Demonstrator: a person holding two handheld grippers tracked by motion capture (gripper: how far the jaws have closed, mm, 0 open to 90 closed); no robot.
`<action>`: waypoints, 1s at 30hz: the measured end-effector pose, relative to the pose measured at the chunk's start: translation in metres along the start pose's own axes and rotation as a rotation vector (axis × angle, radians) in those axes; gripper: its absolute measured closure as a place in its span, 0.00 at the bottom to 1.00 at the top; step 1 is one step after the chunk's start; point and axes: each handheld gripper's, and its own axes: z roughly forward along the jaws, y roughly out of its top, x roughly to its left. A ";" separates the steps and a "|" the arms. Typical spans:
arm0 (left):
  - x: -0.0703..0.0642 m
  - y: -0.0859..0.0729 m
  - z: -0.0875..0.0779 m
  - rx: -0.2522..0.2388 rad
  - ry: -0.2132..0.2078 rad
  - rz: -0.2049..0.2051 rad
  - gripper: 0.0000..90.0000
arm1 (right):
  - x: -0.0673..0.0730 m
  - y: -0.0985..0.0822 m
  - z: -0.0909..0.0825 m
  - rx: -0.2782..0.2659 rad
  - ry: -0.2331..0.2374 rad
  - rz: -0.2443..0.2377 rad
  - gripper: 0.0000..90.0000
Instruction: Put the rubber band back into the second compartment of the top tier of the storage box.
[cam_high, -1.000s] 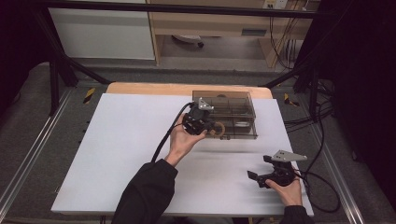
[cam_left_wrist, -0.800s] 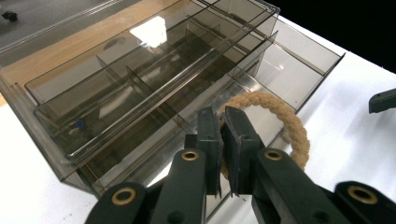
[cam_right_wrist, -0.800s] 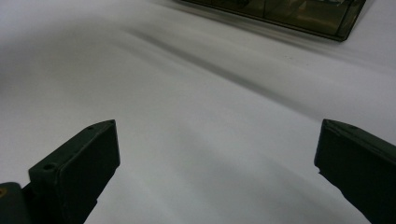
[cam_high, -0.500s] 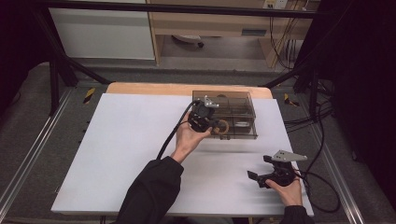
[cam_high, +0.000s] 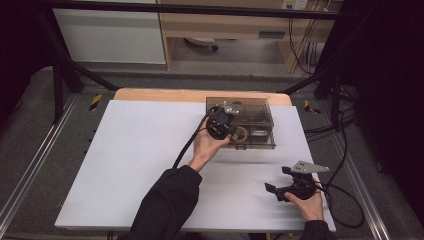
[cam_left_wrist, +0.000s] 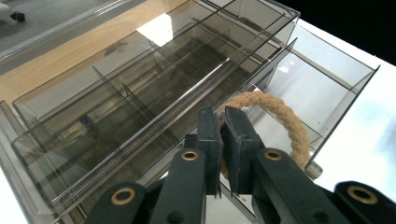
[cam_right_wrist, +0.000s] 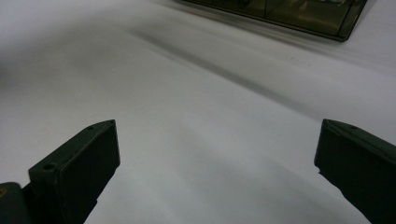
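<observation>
Gripping a rope ring (cam_left_wrist: 280, 116), the left gripper (cam_left_wrist: 223, 122) holds it over the organizer's (cam_high: 265, 107) open drawer (cam_left_wrist: 327, 79), likely for dropping in. At 5 o'clock, the right gripper (cam_right_wrist: 215, 154) idles agape, clear of the work.

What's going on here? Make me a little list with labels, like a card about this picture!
Table: white table top
Box: see-through smoky plastic organizer box with dividers, at the far side of the table
Ring: tan rope ring, over an open compartment of the box
Left gripper: jaws shut on the rope ring, held at the box
Right gripper: jaws wide open, holding nothing, near the table's front right
</observation>
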 end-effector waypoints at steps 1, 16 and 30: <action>0.000 0.000 0.001 0.004 0.002 0.002 0.94 | 0.000 0.000 0.000 0.000 0.000 0.000 0.01; -0.002 -0.004 0.013 0.030 -0.006 0.010 0.94 | 0.000 0.000 0.000 -0.002 0.000 -0.001 0.01; -0.004 -0.007 0.019 0.057 -0.010 0.013 0.93 | 0.000 0.000 0.000 -0.001 -0.001 -0.002 0.01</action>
